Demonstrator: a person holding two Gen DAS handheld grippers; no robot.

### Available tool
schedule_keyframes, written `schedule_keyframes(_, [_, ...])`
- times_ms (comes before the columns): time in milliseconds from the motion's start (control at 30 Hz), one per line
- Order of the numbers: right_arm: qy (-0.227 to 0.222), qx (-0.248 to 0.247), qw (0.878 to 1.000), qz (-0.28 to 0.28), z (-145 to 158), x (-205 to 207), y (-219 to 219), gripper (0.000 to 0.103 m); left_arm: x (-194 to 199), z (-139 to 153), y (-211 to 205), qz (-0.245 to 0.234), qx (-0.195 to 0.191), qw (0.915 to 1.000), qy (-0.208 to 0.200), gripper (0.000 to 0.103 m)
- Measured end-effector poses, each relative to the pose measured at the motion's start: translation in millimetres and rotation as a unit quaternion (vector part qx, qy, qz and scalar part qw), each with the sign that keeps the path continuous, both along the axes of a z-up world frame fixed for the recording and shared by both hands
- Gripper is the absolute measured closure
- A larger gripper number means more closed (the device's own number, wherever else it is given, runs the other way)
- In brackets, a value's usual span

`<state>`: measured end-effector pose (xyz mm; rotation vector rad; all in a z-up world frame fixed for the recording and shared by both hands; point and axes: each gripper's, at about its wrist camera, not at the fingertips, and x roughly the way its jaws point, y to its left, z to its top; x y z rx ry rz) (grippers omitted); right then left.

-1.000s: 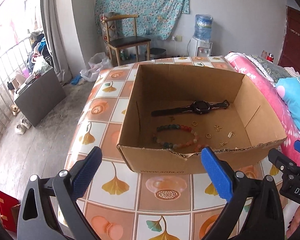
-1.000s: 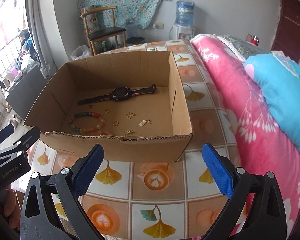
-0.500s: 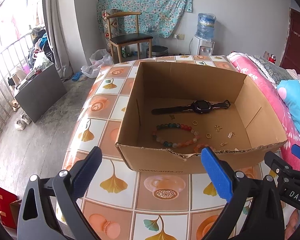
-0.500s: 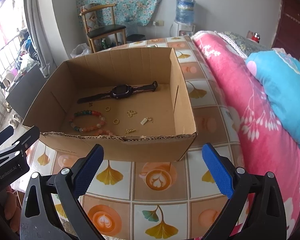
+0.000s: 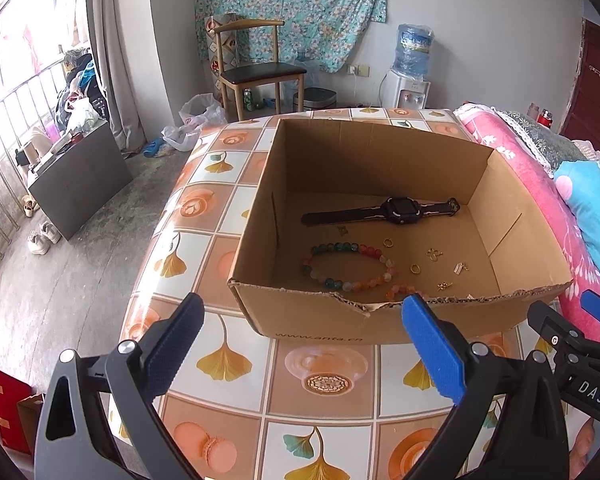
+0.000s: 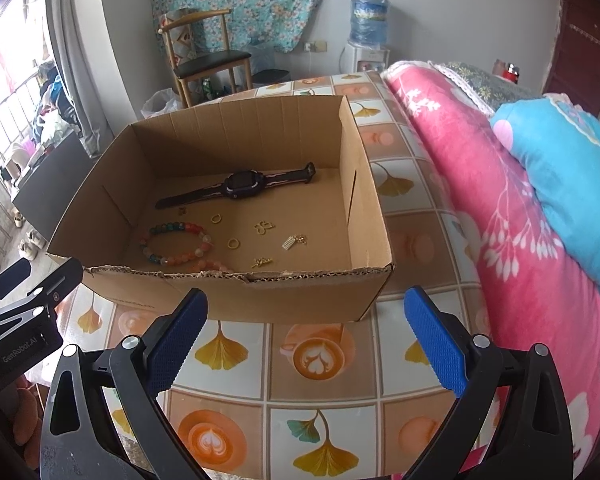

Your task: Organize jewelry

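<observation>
An open cardboard box (image 5: 372, 320) (image 6: 236, 292) stands on the tiled table. Inside lie a black watch (image 5: 396, 210) (image 6: 240, 184), a multicolour bead bracelet (image 5: 346, 266) (image 6: 176, 244), a second orange bead bracelet (image 5: 404, 291) half hidden by the front wall, and several small gold rings and charms (image 5: 434, 254) (image 6: 264, 227). My left gripper (image 5: 300, 340) is open and empty, just in front of the box's front wall. My right gripper (image 6: 304, 336) is open and empty, also in front of the box, to the right of the left one.
The table (image 5: 316, 380) has a ginkgo and coffee tile pattern. A bed with a pink blanket (image 6: 500, 216) and blue pillow (image 6: 572, 168) borders its right side. A wooden chair (image 5: 256, 68) and water dispenser (image 5: 410, 64) stand at the far wall.
Both grippers have drawn back and risen slightly, so the box sits a little further away and more of its floor shows. Both stay open; nothing in the box moved.
</observation>
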<state>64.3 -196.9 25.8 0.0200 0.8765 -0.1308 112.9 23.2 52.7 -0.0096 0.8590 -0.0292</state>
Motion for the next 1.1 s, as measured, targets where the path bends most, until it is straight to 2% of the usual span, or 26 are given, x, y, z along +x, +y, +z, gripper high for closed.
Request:
schedule_keyframes(367, [0.001, 0.011, 1.000, -0.008, 4, -5, 0, 0.008, -3, -5, 8, 0.000, -0.002, 0.9998, 0.018, 0.006])
schedule_keyframes(667, [0.015, 0.028, 0.999, -0.017, 5, -7, -6, 0.008, 3, 1, 14, -0.018, 0.006, 0.9992, 0.035, 0.006])
schedule_keyframes(967, [0.013, 0.045, 0.999, -0.017, 10, -3, -18, 0.008, 23, 5, 15, -0.028, 0.001, 0.9986, 0.045, 0.006])
schedule_keyframes(1100, [0.002, 0.040, 0.999, -0.010, 13, 2, -23, 0.008, 36, -2, 11, -0.030, 0.014, 0.9980, 0.053, 0.006])
